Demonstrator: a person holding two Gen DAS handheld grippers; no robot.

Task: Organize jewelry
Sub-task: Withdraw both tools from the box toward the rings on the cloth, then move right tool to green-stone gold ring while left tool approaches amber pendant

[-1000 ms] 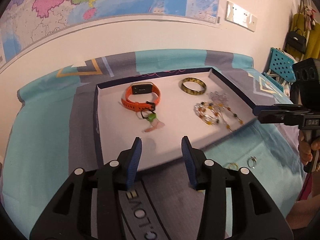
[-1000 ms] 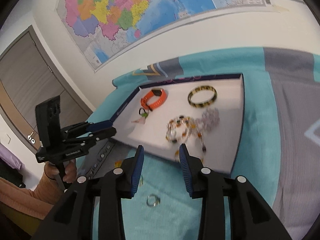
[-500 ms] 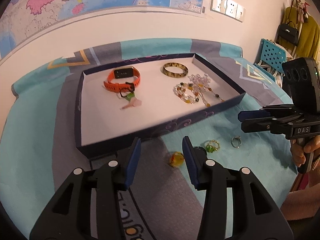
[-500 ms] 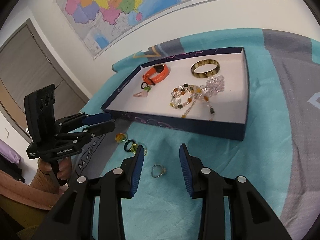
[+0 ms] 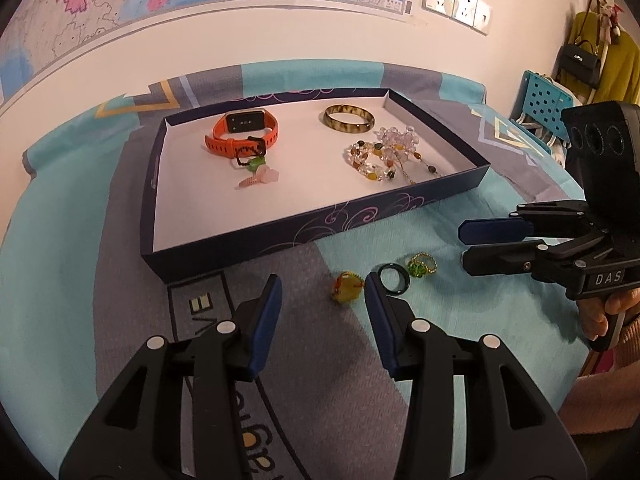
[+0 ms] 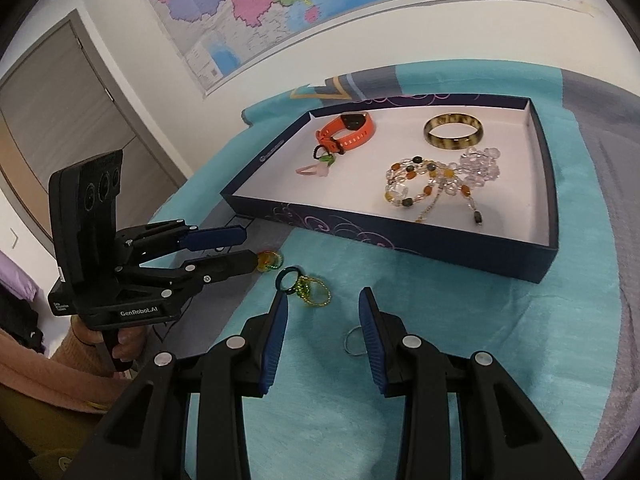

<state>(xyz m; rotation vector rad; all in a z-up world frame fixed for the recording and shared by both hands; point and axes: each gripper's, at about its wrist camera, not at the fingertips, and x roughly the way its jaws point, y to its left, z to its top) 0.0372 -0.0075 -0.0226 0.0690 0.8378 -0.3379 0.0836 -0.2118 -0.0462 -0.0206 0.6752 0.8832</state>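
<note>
Several rings lie on the teal cloth in front of a navy tray [image 5: 360,220]: an orange-yellow ring [image 5: 346,288], a dark green ring [image 5: 394,278] and a green beaded ring [image 5: 420,264]. My left gripper [image 5: 322,284] is open, low over the cloth, with the orange-yellow ring just ahead of the gap and untouched. My right gripper [image 6: 323,300] is open too. A thin silver ring [image 6: 352,340] lies on the cloth by its right finger, partly hidden. The dark green ring [image 6: 287,278] and the beaded ring [image 6: 314,290] sit just past its left fingertip.
Inside the tray [image 6: 360,228] lie an orange watch [image 5: 244,136], a mottled bangle [image 5: 349,120], beaded bracelets [image 5: 384,156] and a pink charm [image 5: 256,172]. The two grippers face each other across the rings. A wall with a map stands behind the bed.
Both grippers have drawn back from over the tray and sunk toward the cloth. The loose rings, hidden or at the frame edge before, now lie right at the fingertips.
</note>
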